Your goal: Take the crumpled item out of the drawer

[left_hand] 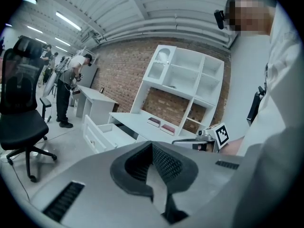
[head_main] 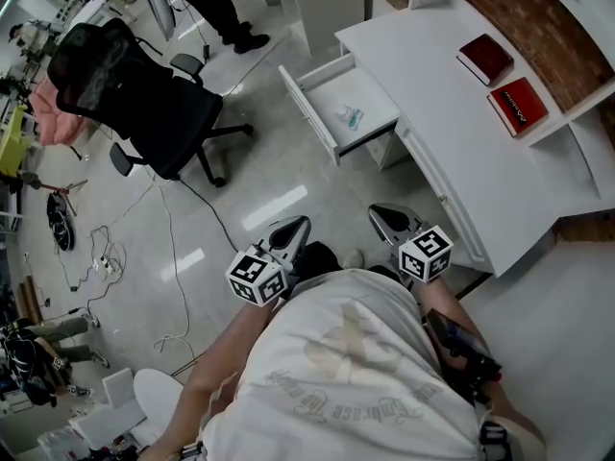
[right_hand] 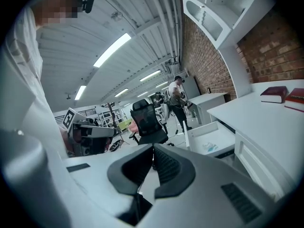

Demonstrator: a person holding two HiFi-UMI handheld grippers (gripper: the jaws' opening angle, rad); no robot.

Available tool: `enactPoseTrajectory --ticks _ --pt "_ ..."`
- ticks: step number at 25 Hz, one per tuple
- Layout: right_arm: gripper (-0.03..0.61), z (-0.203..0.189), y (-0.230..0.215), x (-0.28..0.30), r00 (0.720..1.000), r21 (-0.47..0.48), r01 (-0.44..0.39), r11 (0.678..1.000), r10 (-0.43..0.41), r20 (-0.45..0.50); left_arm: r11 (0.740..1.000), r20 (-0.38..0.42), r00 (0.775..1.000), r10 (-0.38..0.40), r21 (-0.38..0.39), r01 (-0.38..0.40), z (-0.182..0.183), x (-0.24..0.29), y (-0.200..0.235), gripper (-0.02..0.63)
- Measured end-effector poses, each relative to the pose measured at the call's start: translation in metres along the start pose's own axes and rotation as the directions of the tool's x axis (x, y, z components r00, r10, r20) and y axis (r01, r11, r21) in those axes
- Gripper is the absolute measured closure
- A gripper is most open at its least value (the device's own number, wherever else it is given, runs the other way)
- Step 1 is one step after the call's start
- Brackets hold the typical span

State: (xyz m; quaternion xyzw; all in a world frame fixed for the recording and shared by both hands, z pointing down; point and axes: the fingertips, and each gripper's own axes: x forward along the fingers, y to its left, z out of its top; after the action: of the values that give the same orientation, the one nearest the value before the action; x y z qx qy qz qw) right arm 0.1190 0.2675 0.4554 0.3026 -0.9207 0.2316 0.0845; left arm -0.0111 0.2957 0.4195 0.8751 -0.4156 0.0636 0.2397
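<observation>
Left claw (head_main: 293, 230) and right claw (head_main: 384, 221) are both pressed together, empty. At twelve o'clock the open drawer (head_main: 308, 109) holds the crumpled item (head_main: 352, 116); an office chair (head_main: 135, 94) stands at ten.

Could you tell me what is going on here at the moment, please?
A person stands a little way back from a white desk, holding a gripper in each hand. The left gripper and the right gripper are both shut and empty, held close to the body. The drawer is pulled open, and the crumpled item lies inside it, not yet touched.
</observation>
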Motion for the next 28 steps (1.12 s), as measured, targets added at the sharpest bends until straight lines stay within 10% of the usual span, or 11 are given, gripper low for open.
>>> enactPoseTrajectory --ticks 28 --pt "0.554 0.03 -0.075 0.055 0.992 -0.028 0.061 0.998 -0.064 -0.109 1.0 -0.026 0.999 0.019 0.003 -0.019 0.049 0.088 0.077 0.594"
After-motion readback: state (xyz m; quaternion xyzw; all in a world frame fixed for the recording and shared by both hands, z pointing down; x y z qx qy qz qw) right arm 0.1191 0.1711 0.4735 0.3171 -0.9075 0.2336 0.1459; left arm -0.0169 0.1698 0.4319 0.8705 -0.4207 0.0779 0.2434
